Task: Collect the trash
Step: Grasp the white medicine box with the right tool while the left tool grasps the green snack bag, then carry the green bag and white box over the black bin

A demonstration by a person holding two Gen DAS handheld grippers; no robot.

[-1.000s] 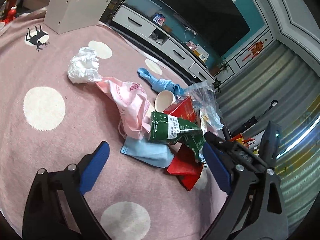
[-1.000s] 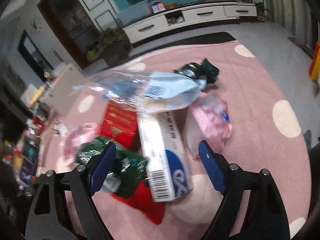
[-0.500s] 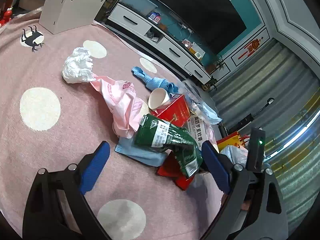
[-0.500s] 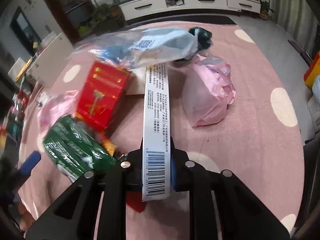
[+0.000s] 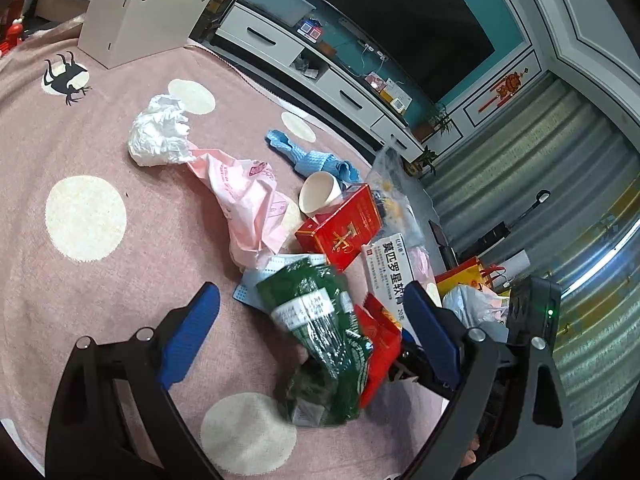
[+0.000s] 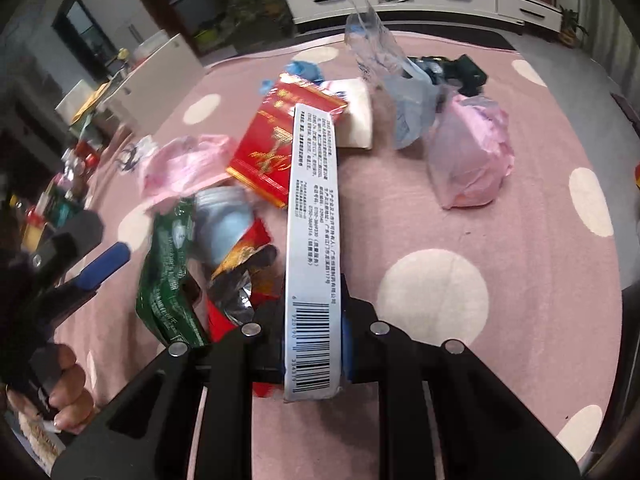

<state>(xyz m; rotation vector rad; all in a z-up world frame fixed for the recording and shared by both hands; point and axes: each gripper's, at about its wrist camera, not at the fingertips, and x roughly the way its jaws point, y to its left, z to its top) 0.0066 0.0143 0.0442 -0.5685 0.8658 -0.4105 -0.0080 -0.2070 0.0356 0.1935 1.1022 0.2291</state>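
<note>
Pink spotted rug (image 6: 520, 240): litter heap, untouched. 
Left gripper (image 5: 308, 336): jaws apart over green wrapper (image 5: 320, 320). 
Right gripper (image 6: 314, 344): open a second ago, now clamped on white carton (image 6: 314, 240), seemingly lifted clear; first item secured.

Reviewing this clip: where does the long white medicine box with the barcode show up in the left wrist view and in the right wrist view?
Left wrist view: the white medicine box sits right of centre, just past the left gripper's right finger.
Right wrist view: it runs up the middle, its barcode end clamped in the right gripper.
Shared landmark: the red carton, at the box's far end in both views.
</note>
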